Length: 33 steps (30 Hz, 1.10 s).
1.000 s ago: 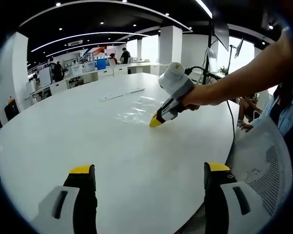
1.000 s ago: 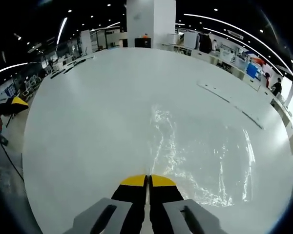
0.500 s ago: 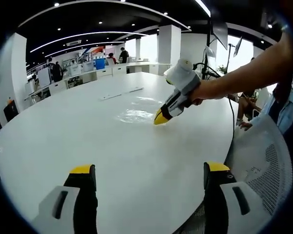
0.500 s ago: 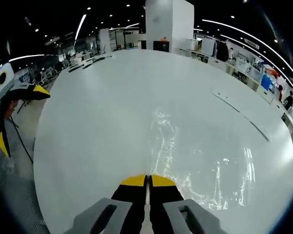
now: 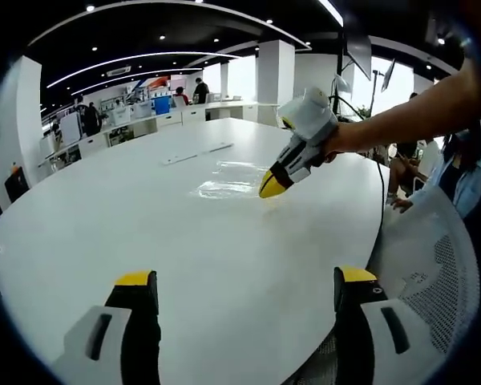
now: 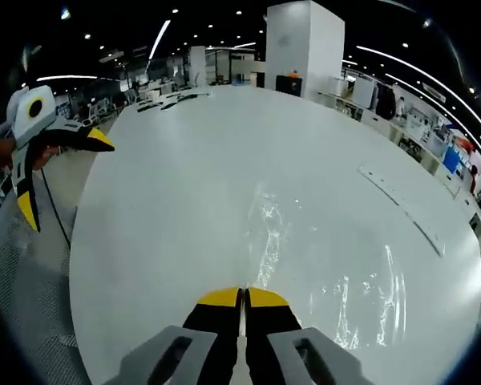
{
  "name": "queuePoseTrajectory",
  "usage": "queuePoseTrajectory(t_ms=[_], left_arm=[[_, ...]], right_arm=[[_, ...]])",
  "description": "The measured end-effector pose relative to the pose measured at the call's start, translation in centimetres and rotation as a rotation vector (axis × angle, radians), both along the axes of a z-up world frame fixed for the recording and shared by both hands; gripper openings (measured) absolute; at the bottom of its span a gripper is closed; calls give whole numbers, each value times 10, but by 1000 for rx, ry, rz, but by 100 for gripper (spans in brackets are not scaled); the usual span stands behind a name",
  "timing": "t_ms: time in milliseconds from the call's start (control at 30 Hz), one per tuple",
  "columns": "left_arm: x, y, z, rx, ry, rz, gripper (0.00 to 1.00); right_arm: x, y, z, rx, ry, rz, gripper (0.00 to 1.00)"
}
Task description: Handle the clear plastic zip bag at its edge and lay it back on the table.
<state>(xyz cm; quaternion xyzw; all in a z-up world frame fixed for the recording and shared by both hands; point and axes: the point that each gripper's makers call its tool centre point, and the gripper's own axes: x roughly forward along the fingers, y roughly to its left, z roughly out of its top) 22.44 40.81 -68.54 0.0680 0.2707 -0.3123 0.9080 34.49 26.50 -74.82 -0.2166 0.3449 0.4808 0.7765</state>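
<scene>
**Bag edge pinched in the right gripper above the white table**

The right gripper [image 6: 242, 295] is pointing down toward a big round white table [image 5: 104, 216], its yellow-tipped jaws pressed together. In the right gripper view the clear plastic bag [image 6: 321, 265] is spreading out from those tips across the tabletop, shining with wrinkles, and its near edge seems to be clamped between the closed jaws. In the left gripper view the same right gripper [image 5: 272, 184] is hanging just over the table with a person's hand [image 5: 337, 144] wrapped around its handle, and the bag [image 5: 224, 183] is lying mostly flat just beside the tip, one corner lifting toward it.

The left gripper [image 5: 244, 285] is hovering over the near edge of the table, well apart from the bag, with its jaws standing wide apart and nothing between them. In the right gripper view it [image 6: 60, 172] is showing at the left, off the table's rim. A mesh chair back [image 5: 433, 273] is sitting beside the table.
</scene>
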Motion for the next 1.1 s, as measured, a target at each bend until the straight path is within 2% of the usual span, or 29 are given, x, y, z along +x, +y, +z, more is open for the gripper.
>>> queuePoseTrajectory(t_ms=[400,667,933,1100], left_arm=[[-2,2,-2,14,3,-16,89],[2,-1,-1,21,-1,-35,88],[5,-3,-1,27,-3,-49,87],[5,-1,-5,32,3,-56,87]], right_arm=[[-15,-9,16,25,-1,34,0],[-23,-14,17,-31,-38,109,0],[-29,-13,21,-36,-56,153,0],[-41,-10,31,-31,-74,194,0]])
